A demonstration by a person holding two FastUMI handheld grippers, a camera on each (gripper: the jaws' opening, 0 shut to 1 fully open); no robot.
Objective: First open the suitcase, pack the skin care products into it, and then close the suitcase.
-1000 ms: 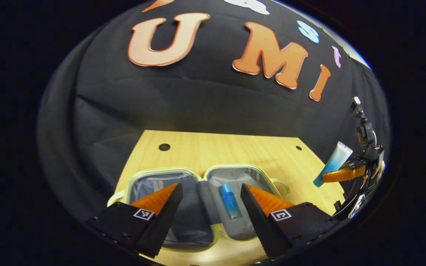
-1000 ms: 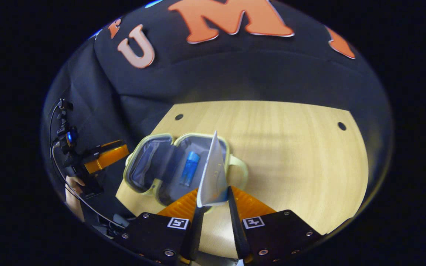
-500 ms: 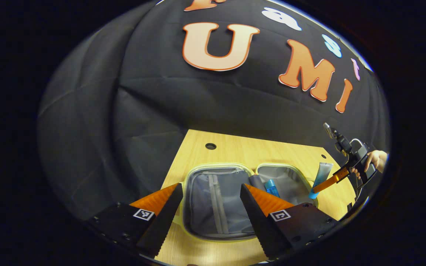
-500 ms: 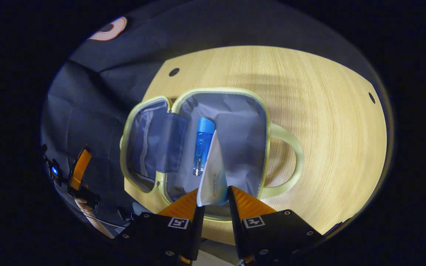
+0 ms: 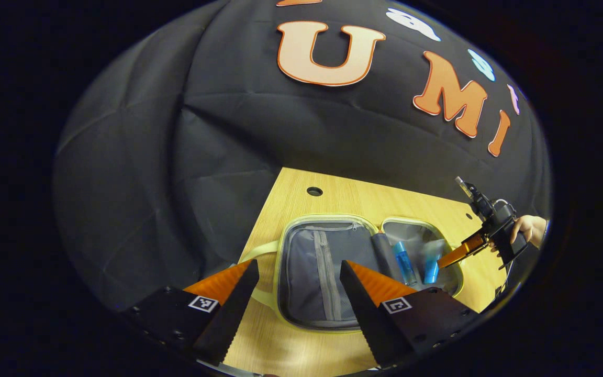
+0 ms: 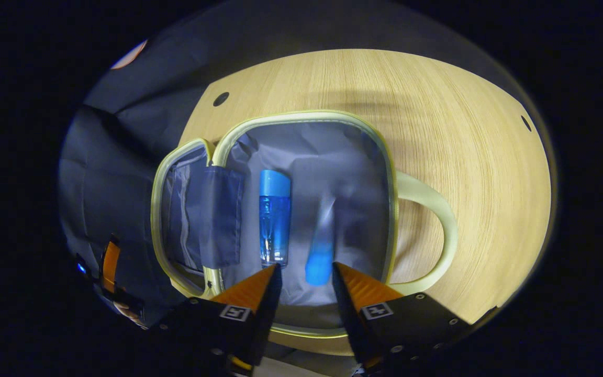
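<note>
The suitcase (image 6: 301, 115) lies open on the wooden table (image 6: 464, 131), showing grey lining inside a pale green rim. In its right half a blue bottle (image 6: 274, 217) lies beside a white tube with a blue cap (image 6: 322, 241), which looks blurred. My right gripper (image 6: 306, 269) hovers open just above the tube's cap, with nothing between its fingers. In the left gripper view my left gripper (image 5: 299, 267) stands open over the near edge of the suitcase (image 5: 327, 217). Bottle (image 5: 401, 256) and tube (image 5: 430, 262) show in the far half, under the right gripper (image 5: 458, 254).
A pale green carry handle (image 6: 437, 209) sticks out on the suitcase's right side, and another handle (image 5: 257, 251) on its left side. The left half has a zipped pocket (image 5: 322, 256). A hand (image 5: 529, 228) holds the right gripper. Bare table (image 5: 364, 193) lies behind the suitcase.
My right gripper has opened and let go of the tube, which now lies in the suitcase beside the blue bottle. The left gripper has shifted only slightly.
</note>
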